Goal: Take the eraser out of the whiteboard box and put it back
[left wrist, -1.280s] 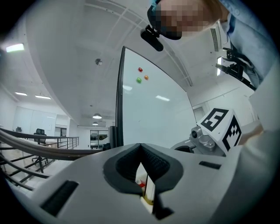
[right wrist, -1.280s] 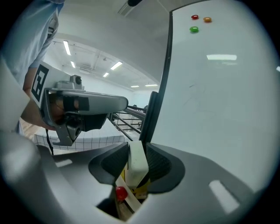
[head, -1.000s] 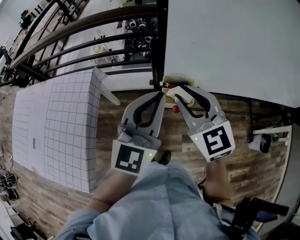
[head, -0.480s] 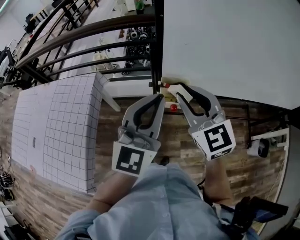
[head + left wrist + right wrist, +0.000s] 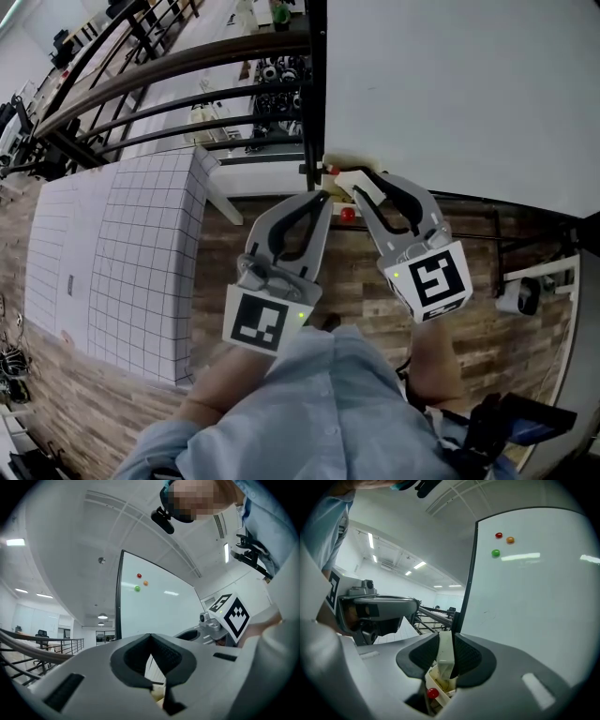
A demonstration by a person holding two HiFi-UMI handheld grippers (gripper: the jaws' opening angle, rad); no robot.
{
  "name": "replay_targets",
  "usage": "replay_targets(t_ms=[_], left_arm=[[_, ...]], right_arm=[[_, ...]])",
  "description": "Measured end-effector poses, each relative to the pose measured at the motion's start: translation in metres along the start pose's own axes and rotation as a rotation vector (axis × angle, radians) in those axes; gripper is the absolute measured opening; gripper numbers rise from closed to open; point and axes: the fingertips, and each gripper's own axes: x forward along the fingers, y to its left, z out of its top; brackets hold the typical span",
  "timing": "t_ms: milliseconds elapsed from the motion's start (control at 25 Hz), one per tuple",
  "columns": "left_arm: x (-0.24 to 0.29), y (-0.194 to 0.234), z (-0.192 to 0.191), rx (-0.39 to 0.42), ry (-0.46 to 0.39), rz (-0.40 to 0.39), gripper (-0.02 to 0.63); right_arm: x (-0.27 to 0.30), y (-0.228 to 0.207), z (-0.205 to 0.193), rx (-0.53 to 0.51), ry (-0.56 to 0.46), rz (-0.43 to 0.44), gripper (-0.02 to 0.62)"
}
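Right gripper (image 5: 446,660), jaws having just been closing, pinches the cream eraser (image 5: 444,644) upright just above the whiteboard box (image 5: 437,685), ready for lifting clear. Left gripper (image 5: 157,688) waits beside it, its 2 jaws together and empty.

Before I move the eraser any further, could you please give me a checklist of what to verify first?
1. Grip on the eraser: ok. The right tongs have just been closing, and their pads press it on both sides.
2. Eraser clear of the whiteboard box: cannot tell. Its lower end sits right at the box's opening.
3. Left tongs out of the way: ok. They are shut, empty and beside the right tongs.
4. Box opening free for the return: cannot tell. The eraser and tongs hide most of it.
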Motion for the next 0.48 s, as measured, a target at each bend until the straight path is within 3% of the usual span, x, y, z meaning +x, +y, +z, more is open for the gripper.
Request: replay_targets(t_ms=[480], left_arm=[[0.0031,0.0097,-0.0061,-0.014,0.013,-0.006,-0.002]], right_arm=[[0.0068,-0.0013,-0.0026,0.007,0.011,-0.005,0.101]])
